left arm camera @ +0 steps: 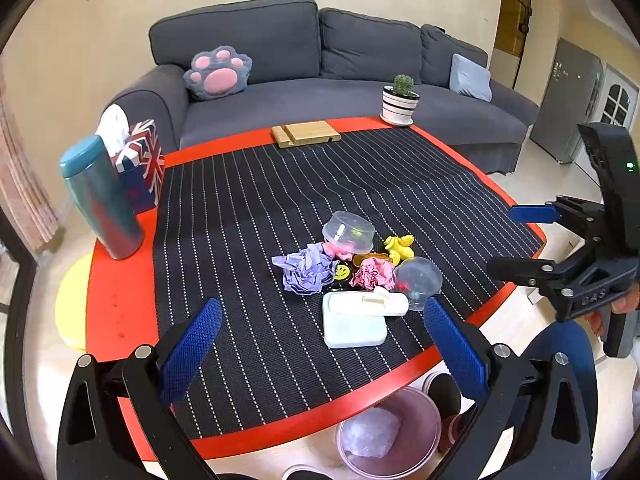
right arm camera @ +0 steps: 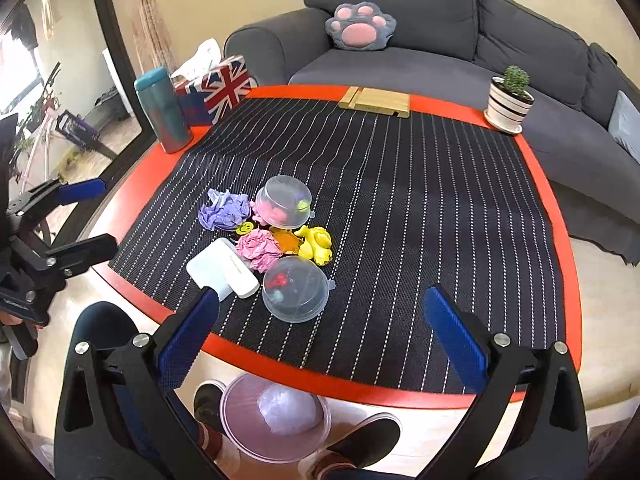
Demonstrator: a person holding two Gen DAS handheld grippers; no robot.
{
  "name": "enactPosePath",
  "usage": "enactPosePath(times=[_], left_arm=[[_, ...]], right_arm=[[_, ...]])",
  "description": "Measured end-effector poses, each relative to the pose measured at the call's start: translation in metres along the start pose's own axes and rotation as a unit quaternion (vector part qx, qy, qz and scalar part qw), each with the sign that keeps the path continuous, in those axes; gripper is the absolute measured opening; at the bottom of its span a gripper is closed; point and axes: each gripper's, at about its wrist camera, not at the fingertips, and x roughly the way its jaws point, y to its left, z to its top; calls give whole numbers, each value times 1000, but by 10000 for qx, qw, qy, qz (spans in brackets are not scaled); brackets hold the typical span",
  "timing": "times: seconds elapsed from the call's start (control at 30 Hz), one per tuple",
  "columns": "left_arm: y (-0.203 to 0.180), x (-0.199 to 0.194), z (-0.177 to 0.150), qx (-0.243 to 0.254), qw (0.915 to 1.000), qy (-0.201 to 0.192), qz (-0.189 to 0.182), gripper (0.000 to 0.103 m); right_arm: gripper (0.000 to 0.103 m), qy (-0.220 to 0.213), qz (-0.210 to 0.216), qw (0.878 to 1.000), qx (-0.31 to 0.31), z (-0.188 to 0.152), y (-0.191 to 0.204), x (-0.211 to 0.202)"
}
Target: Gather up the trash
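Note:
A crumpled purple paper ball point(left arm camera: 306, 268) point(right arm camera: 224, 210) and a crumpled pink paper ball point(left arm camera: 373, 274) point(right arm camera: 259, 249) lie in a small pile on the striped mat. A pink bin point(left arm camera: 390, 432) point(right arm camera: 276, 416) stands on the floor below the table's near edge, with a pale wad inside. My left gripper point(left arm camera: 322, 338) is open and empty, above the near edge, short of the pile; it also shows in the right wrist view point(right arm camera: 94, 216). My right gripper point(right arm camera: 322, 330) is open and empty, just short of the pile; it also shows in the left wrist view point(left arm camera: 508, 240).
In the pile are two clear lidded cups point(right arm camera: 295, 294) point(right arm camera: 285, 200), a yellow toy point(right arm camera: 316, 244), a smiley badge point(right arm camera: 245, 228) and a white box point(right arm camera: 222, 268). A teal tumbler point(left arm camera: 100, 198), flag tissue box point(left arm camera: 142, 164), wooden stand point(left arm camera: 306, 133) and potted cactus point(left arm camera: 400, 102) line the red table's rim point(left arm camera: 120, 300). My feet point(right arm camera: 360, 444) flank the bin.

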Motion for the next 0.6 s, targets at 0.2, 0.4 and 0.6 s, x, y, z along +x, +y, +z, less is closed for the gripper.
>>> enactPosePath(times=[0.2, 0.4, 0.6], left_arm=[[4, 2, -2, -37, 10000, 38, 23, 97], [8, 3, -5, -77, 9999, 75, 57, 97], [12, 4, -6, -123, 9999, 98, 70, 97]], right_arm=[[100, 37, 123, 9995, -301, 6, 1, 23], [100, 366, 252, 9968, -672, 13, 7, 48], [100, 707, 553, 9906, -1029, 14, 12, 67]])
